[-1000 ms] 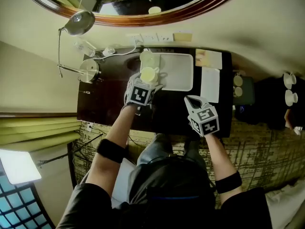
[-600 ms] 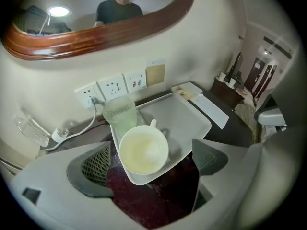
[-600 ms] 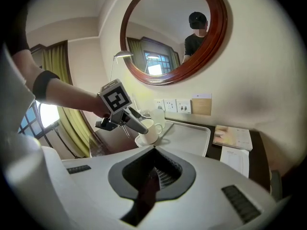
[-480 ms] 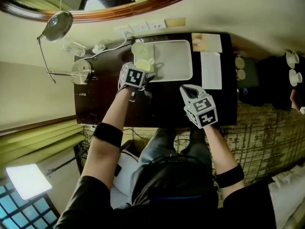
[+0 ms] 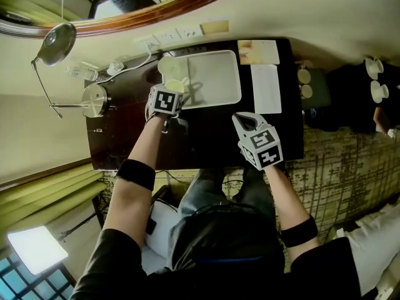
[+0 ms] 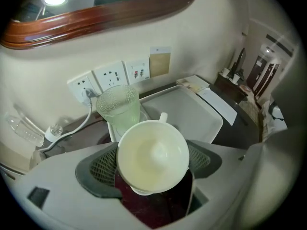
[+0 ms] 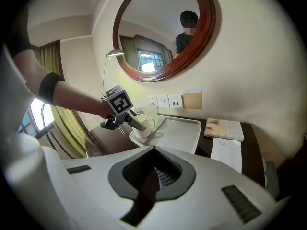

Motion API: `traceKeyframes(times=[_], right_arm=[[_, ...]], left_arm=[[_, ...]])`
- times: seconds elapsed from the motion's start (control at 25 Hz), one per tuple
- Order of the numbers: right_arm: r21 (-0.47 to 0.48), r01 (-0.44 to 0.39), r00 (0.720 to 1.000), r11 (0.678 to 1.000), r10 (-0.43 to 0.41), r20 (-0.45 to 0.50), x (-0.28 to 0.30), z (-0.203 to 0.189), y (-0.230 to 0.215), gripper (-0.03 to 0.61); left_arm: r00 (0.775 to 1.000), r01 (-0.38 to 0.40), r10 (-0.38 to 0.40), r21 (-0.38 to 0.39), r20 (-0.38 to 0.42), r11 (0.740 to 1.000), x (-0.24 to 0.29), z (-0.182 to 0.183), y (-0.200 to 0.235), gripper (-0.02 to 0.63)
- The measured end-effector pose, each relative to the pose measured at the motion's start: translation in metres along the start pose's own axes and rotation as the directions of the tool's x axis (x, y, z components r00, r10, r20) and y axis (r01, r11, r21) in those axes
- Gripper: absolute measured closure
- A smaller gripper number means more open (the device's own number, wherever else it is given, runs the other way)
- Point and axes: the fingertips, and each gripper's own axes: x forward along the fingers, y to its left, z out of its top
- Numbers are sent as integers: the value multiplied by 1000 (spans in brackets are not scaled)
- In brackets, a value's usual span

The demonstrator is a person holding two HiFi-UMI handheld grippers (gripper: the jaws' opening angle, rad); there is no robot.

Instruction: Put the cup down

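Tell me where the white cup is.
Left gripper view: the white cup is between the left gripper's jaws, which just closed further, before the green glass.

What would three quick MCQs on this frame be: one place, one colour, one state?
1. Where does the glass stand?
A on the floor
B on the tray
C on a chair

2. What colour is the cup?
A red
B black
C white

3. How do the right gripper fingers stand?
A wide apart
B together, nothing between
C clamped on a spoon

Key:
1 B, the glass sits at the tray's left end near the wall sockets.
2 C, the cup is white inside and out.
3 B, the right gripper view shows its fingers shut and empty.
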Motion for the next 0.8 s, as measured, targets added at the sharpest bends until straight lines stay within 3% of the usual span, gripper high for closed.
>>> traceKeyframes(times=[0.28, 0.4, 0.52, 0.64, 0.8], right_arm=[[8, 15, 1000, 1000, -15, -5, -12, -7, -9, 577], [11, 19, 1000, 1000, -19, -2, -18, -7, -14, 577], [19, 22, 1000, 1000, -22, 3, -24, -9, -20, 577], [26, 28, 1000, 999, -29, 5, -32, -11, -28, 577], [37, 41, 999, 998, -42, 9, -42, -14, -41, 577]], left_arm=[[999, -42, 41, 26, 33, 999, -7, -5, 2, 198], [994, -60, 54, 62, 97, 996, -23, 5, -5, 198], [991, -15, 0, 115, 134, 993, -35, 7, -35, 198], [987, 91, -111, 161, 116, 983, -41, -2, -83, 198], [981, 137, -166, 247, 103, 959, -48, -7, -128, 198]])
